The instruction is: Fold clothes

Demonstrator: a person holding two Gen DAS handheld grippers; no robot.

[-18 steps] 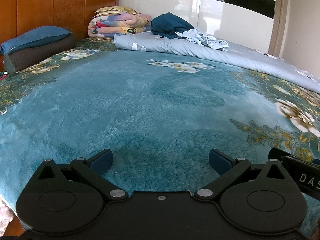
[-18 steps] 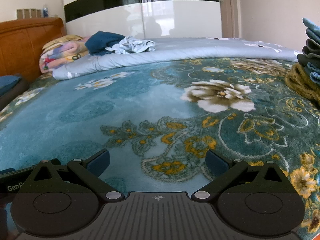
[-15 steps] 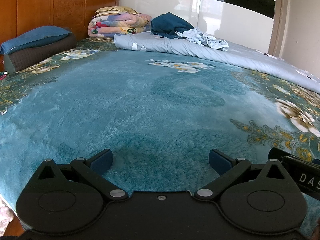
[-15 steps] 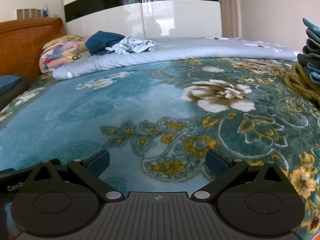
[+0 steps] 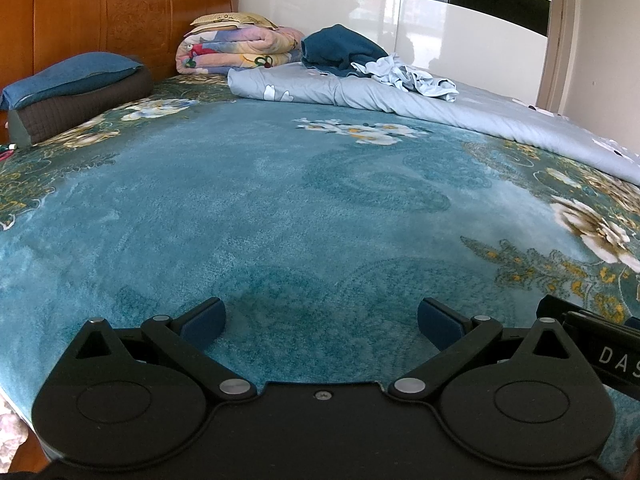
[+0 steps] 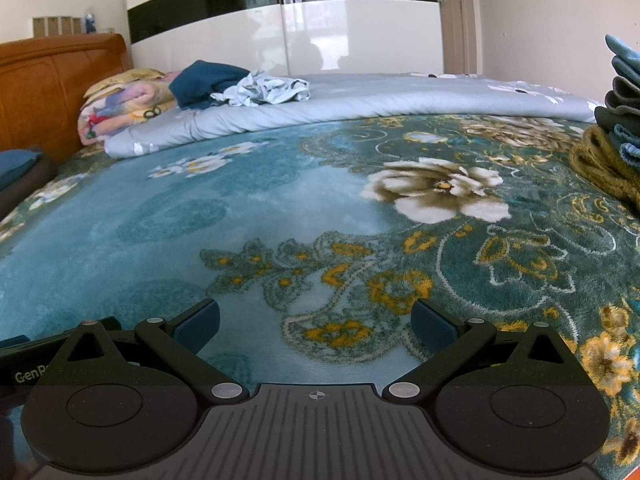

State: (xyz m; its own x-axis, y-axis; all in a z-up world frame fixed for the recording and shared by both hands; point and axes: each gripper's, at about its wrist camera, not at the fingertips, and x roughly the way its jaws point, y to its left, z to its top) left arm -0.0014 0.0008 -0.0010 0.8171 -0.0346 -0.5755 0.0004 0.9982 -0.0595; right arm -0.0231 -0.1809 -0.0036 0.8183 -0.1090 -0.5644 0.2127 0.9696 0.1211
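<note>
**Nothing shifts: both tongs wait wide over a bare bedspread**

Nothing has moved since the earlier frames; both views match them, so this reads as a pause with no garment in hand.

Largest in view is the teal floral blanket (image 5: 280, 208) covering the bed, its near and middle stretch bare, probably kept as the folding surface. Along its far edge lies a rolled pale grey duvet (image 5: 460, 108), pushed back out of the way. At the far left stands the wooden headboard (image 5: 100, 16), with a folded patterned quilt (image 5: 236, 50) stacked against it and a blue pillow (image 5: 72, 74) nearer on the left.

On the duvet, well apart from both tools, sit the clothes to fold: a dark blue garment (image 5: 340, 48) and, touching it on the right, a crumpled light blue garment (image 5: 412, 78). At the right edge of the right wrist view rises a stack of folded clothes (image 6: 620, 108), likely finished pieces.

The left gripper (image 5: 322, 316) and right gripper (image 6: 316, 316) hover side by side above the near blanket, tilted downward, jaws spread fully and empty.
</note>
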